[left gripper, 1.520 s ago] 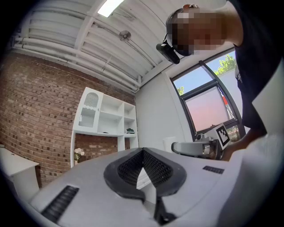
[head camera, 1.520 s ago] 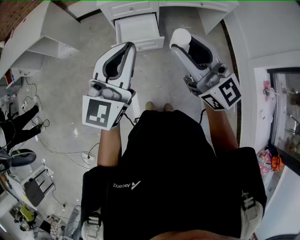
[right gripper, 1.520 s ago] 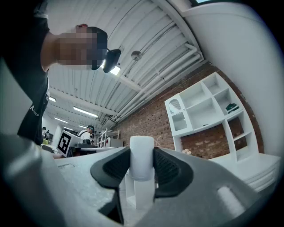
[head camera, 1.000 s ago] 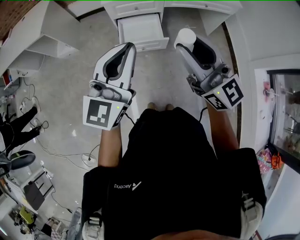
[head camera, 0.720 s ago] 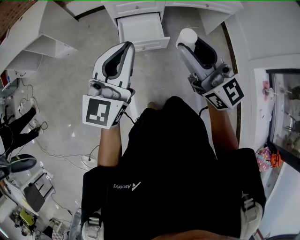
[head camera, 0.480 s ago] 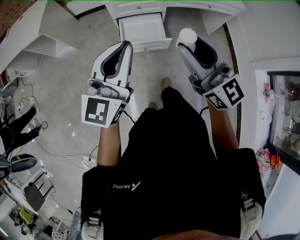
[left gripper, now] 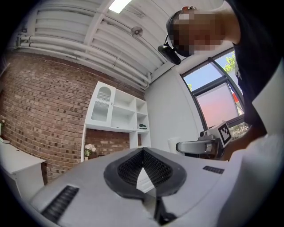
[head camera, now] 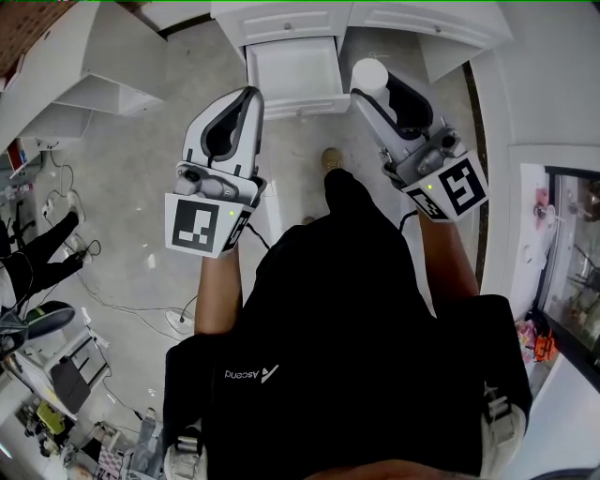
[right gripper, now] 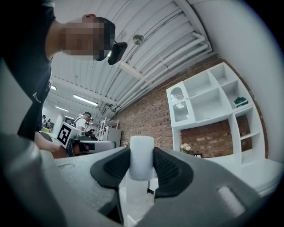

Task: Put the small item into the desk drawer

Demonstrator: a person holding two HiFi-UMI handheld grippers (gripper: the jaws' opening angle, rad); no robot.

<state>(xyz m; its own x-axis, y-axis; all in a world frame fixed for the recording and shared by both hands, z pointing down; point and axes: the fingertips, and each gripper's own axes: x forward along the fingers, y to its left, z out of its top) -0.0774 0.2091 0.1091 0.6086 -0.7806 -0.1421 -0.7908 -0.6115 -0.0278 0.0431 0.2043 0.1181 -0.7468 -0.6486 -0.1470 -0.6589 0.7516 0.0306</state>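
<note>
The small item (head camera: 368, 73) is a short white cylinder, and my right gripper (head camera: 372, 82) is shut on it, with the cylinder (right gripper: 141, 156) squeezed between the dark pads (right gripper: 166, 168). It hangs just right of the open white desk drawer (head camera: 296, 67), which looks empty inside. My left gripper (head camera: 247, 94) is held level beside it, left of the drawer front. Its jaws (left gripper: 143, 153) meet at the tips with nothing between them. Both grippers hang above the grey floor.
The white desk (head camera: 412, 19) runs along the top edge. White shelving (head camera: 84, 84) stands at the left. Cables and a power strip (head camera: 173, 314) lie on the floor. My shoe (head camera: 331, 159) is forward below the drawer. A glass-fronted cabinet (head camera: 572, 253) is at the right.
I have stepped toward the desk: one foot has come forward and the drawer sits nearer. The right gripper with the cylinder is now beside the drawer's front right corner.
</note>
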